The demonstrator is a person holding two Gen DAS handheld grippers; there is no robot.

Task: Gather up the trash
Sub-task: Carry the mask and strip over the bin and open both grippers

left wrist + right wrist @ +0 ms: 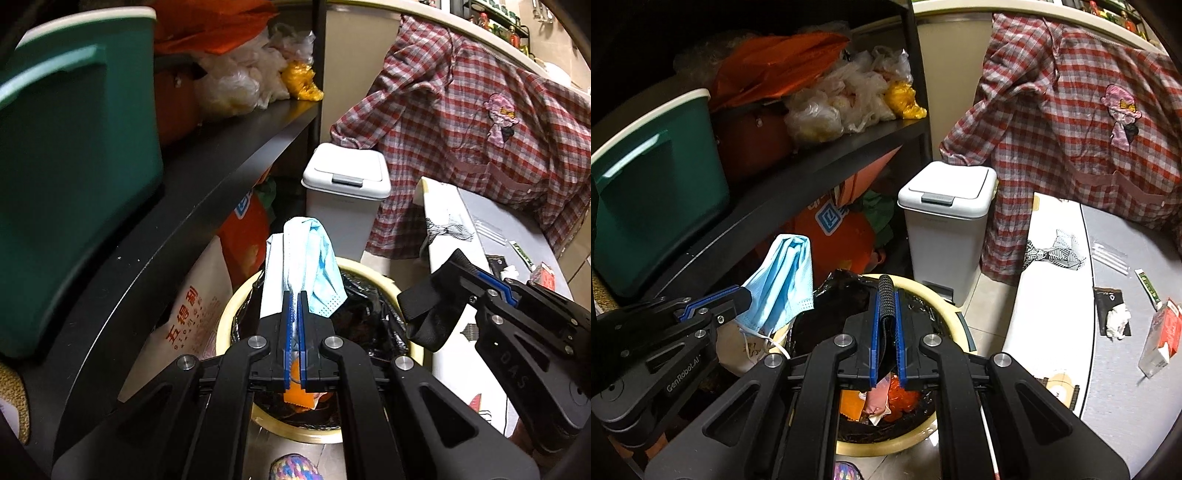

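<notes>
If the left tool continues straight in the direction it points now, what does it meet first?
Probably the black bag lining the yellow bin. The left tool, shut on the blue mask, points down over the bin's opening; depth is unclear.

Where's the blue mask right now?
The mask is pinched in the left tongs, hanging over the yellow bin with the black liner, beside the black shelf.

Cream bin point(964, 325) mouth open below both grippers, black shelf point(207, 173) crowding its left, white pedal bin point(945, 218) behind, table edge point(1027, 295) right
</notes>
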